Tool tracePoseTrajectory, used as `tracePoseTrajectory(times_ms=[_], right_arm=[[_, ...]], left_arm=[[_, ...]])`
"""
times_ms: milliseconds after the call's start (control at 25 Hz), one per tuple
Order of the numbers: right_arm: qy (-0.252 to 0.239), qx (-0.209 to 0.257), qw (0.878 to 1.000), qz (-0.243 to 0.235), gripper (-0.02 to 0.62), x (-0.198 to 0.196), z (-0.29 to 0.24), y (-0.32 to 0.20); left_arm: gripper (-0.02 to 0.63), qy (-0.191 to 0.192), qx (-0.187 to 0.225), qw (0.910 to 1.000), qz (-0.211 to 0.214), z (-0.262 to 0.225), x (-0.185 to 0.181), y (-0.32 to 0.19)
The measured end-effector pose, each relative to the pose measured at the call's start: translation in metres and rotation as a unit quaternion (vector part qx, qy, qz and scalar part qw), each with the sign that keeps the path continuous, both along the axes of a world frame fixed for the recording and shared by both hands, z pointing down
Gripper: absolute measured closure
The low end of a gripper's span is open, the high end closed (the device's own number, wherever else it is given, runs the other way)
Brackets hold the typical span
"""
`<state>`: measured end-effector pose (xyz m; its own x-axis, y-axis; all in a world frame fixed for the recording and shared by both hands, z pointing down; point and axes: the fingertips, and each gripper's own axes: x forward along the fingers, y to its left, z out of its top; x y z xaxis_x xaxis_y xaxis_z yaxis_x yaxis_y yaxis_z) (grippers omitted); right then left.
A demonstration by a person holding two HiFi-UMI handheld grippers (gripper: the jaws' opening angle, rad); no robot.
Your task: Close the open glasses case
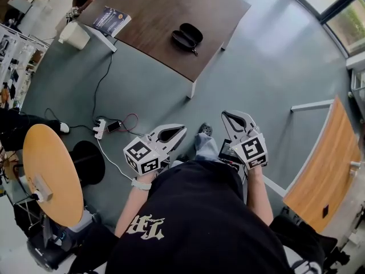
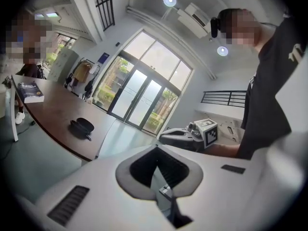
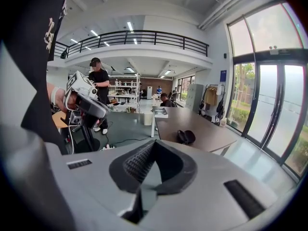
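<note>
Glasses case [image 1: 187, 36] open on table [image 1: 171, 4], far from left tool [image 1: 175, 132], right tool [image 1: 230, 119] (both closed).

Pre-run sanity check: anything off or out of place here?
Nothing spilled or damaged. The case lies open on the table, as expected. The only oddity is a power strip with loose cables trailing across the floor short of the table.

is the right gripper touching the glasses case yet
Apart. The head view shows the glasses case on the brown table, with a wide stretch of floor between it and the right gripper, held close to the person's body.
</note>
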<state>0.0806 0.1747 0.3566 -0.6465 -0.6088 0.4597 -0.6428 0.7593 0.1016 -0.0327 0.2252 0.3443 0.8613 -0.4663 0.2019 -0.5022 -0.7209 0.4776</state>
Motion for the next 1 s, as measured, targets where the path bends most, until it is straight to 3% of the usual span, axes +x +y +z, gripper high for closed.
tracePoseTrajectory(times_ms=[160, 360, 720, 1000], right_arm=[[0.0, 0.004, 1.0, -0.004, 0.609, 0.014, -0.001, -0.028], [-0.008, 0.001, 1.0, -0.004, 0.609, 0.032, -0.001, -0.056], [-0.021, -0.009, 1.0, -0.003, 0.609, 0.073, 0.008, -0.1], [-0.031, -0.009, 0.999, -0.004, 0.608, 0.096, 0.011, -0.131]], left_arm=[[0.6, -0.027, 0.015, 0.9995, -0.001, -0.002, 0.013, -0.025], [0.6, -0.023, 0.027, 0.9994, 0.004, -0.011, 0.032, -0.054], [0.6, -0.016, 0.002, 0.9998, -0.006, -0.004, 0.069, -0.093], [0.6, 0.044, 0.004, 0.9987, -0.024, -0.018, 0.081, -0.113]])
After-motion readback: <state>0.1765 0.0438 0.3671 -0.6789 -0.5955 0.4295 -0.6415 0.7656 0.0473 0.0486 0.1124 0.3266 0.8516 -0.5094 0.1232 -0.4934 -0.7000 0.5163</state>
